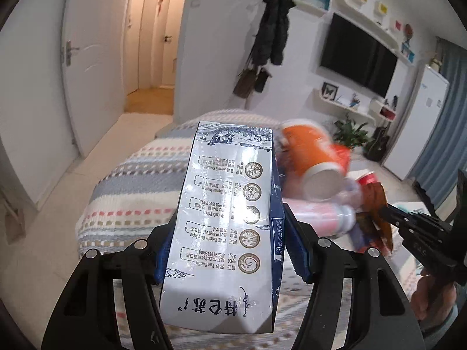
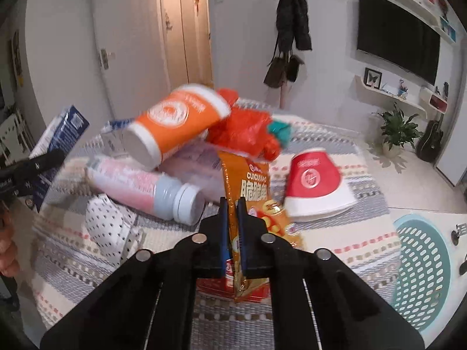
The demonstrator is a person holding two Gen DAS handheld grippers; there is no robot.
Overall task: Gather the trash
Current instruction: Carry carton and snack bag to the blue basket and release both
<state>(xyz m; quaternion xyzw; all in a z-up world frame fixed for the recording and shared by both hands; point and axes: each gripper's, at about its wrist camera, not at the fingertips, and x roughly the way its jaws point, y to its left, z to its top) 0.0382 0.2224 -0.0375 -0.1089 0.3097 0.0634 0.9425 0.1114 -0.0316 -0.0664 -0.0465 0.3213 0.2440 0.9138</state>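
The left gripper (image 1: 230,250) has its jaws clamped on the sides of a tall blue-and-white milk carton (image 1: 224,233) printed with Chinese text, held up above the striped knitted blanket (image 1: 131,192) that covers the bed. The right gripper (image 2: 232,224) has its jaws pinched shut on the lower part of a flat orange foil snack packet (image 2: 248,192), which stands upright between them. Beyond that packet lies a loose heap of rubbish on the blanket: an orange-and-white paper cup (image 2: 172,122) tipped on its side, blurred and possibly rolling, a crumpled orange plastic bag (image 2: 245,131) right behind it, and a pink plastic bottle with a pale grey cap (image 2: 146,186) lying flat just below the cup. To the right a squashed red-and-white paper cup (image 2: 315,189) lies apart from the heap, and to the left sits a white polka-dot wrapper (image 2: 111,227). A pale teal perforated plastic basket (image 2: 423,259) stands at the far right edge.
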